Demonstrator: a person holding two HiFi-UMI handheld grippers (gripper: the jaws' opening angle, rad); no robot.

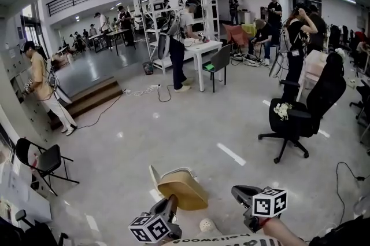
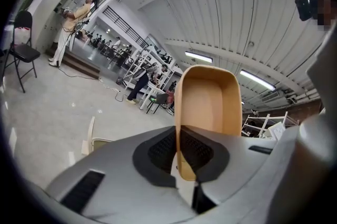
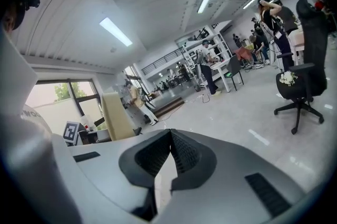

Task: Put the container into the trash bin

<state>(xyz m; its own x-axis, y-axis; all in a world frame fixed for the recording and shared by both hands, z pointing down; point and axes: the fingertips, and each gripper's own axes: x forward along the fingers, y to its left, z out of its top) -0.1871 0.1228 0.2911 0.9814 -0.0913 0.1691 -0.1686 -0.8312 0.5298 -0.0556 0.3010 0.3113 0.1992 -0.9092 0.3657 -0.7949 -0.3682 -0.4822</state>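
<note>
A tan, oval, empty container (image 1: 182, 190) is held out over the floor at the bottom middle of the head view. My left gripper (image 1: 172, 201) is shut on its rim. In the left gripper view the container (image 2: 208, 107) stands upright with one wall between the closed pads of the left gripper (image 2: 178, 139). Just beyond it a white-rimmed bin (image 1: 154, 175) with a raised flap stands on the floor; the same bin (image 2: 89, 136) shows low at the left. My right gripper (image 1: 235, 191) hovers to the right, shut with nothing in it (image 3: 169, 133). The container (image 3: 117, 115) appears at its left.
A black office chair (image 1: 300, 114) stands at the right and a folding chair (image 1: 40, 161) at the left. Several people work around a white table (image 1: 199, 48) and shelves at the back. Wooden steps (image 1: 95, 94) lie at the far left. A pale ball (image 1: 206, 224) sits near my sleeve.
</note>
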